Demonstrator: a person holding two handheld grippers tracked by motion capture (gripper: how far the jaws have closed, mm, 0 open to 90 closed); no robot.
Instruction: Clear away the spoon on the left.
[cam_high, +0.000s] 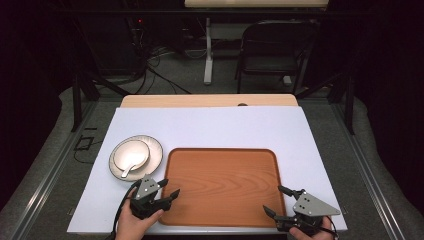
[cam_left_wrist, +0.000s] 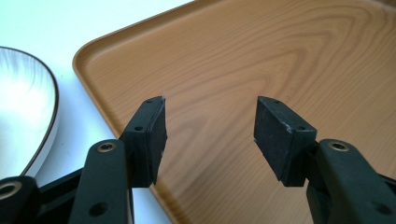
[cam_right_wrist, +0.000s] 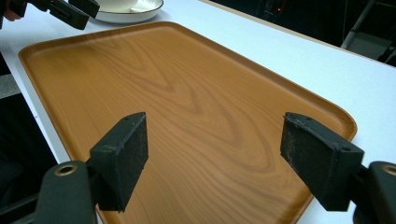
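A wooden tray (cam_high: 222, 200) lies on the white table top (cam_high: 210, 127), nothing on it. Left of it a white plate with a dark rim (cam_high: 154, 150) carries a white bowl (cam_high: 131, 152) and a white spoon (cam_high: 127, 171). My left gripper (cam_high: 169, 188) hovers at the tray's near left corner, jaws open and nothing between them. Over the tray's near right corner my right gripper (cam_high: 275, 200) is open too. In the left gripper view the gripper (cam_left_wrist: 210, 126) stands over the tray (cam_left_wrist: 243, 51), the plate (cam_left_wrist: 28, 116) at left. The right gripper view has the gripper (cam_right_wrist: 215, 149) spread wide above the tray (cam_right_wrist: 177, 79).
The table's wooden far edge (cam_high: 210, 100) shows beyond the white top. A dark folding chair (cam_high: 272, 50) and cables stand on the floor behind. In the right gripper view the plate (cam_right_wrist: 144, 14) and the left gripper (cam_right_wrist: 70, 11) appear at the top left.
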